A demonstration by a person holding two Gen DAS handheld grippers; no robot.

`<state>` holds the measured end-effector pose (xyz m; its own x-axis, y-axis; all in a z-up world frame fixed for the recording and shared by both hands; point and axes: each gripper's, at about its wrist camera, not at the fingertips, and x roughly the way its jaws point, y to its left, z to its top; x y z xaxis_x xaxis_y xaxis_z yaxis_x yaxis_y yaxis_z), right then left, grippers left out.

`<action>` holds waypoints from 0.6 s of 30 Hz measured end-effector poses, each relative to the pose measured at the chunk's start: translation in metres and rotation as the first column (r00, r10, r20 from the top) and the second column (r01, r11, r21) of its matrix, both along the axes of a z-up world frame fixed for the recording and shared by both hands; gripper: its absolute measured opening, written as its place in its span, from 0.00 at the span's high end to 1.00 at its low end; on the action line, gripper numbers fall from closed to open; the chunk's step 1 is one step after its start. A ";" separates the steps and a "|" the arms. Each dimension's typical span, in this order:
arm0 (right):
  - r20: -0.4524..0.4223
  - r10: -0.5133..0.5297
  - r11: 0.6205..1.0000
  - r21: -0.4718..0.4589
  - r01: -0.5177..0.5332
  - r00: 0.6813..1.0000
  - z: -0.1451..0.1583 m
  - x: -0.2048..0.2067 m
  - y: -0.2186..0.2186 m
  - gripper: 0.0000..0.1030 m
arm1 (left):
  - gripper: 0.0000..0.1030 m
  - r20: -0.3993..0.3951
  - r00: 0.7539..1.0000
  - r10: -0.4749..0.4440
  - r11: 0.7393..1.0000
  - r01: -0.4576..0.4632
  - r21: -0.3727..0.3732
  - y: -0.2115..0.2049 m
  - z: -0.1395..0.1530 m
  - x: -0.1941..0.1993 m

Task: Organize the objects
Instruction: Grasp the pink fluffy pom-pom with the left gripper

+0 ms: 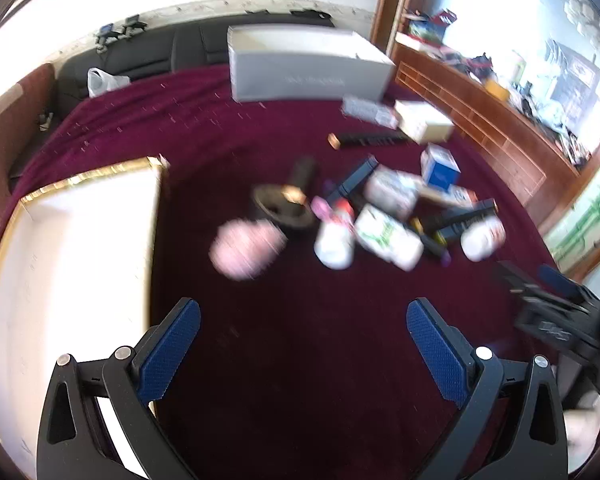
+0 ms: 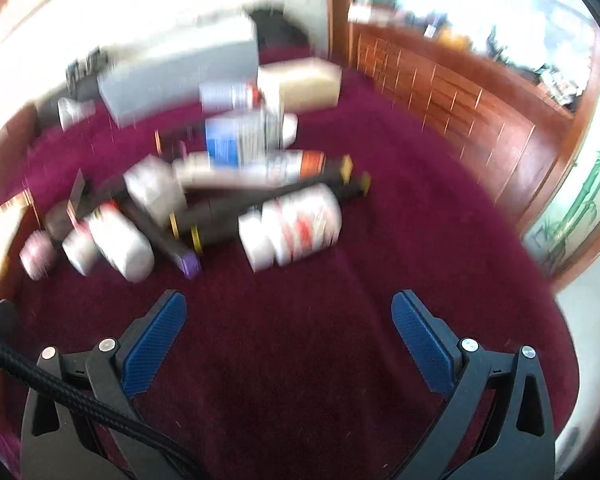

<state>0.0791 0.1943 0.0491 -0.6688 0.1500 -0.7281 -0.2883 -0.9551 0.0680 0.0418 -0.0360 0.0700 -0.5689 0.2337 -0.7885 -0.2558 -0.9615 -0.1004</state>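
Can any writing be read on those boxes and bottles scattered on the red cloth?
None is legible.
Grey box: faint print on its front, too blurred to read.
Blue and white box: markings too small to read.
White bottles: red and green label print smeared by motion.

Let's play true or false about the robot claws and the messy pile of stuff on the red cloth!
1. Both grippers are wide open and empty. True: the left gripper and the right gripper hold nothing.
2. The cloth is green. False: it is dark red.
3. The big grey box sits behind the pile. True.
4. The pink round thing is inside the white tray. False: it lies on the cloth beside the tray.
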 end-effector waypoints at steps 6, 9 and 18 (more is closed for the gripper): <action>-0.175 -0.029 0.999 -0.042 0.022 0.984 0.023 -0.017 0.002 0.00 | 0.02 0.010 0.997 0.073 0.996 -0.073 -0.044 -0.002 -0.010 -0.043; -0.187 0.000 0.999 -0.045 -0.008 0.982 0.021 -0.029 -0.002 0.00 | 0.08 0.040 0.997 0.072 0.994 -0.069 -0.085 0.002 -0.025 -0.062; -0.256 0.077 0.993 -0.070 -0.098 0.964 0.019 -0.018 -0.001 0.00 | 0.39 0.139 0.989 0.056 0.989 -0.036 -0.142 0.005 -0.053 -0.071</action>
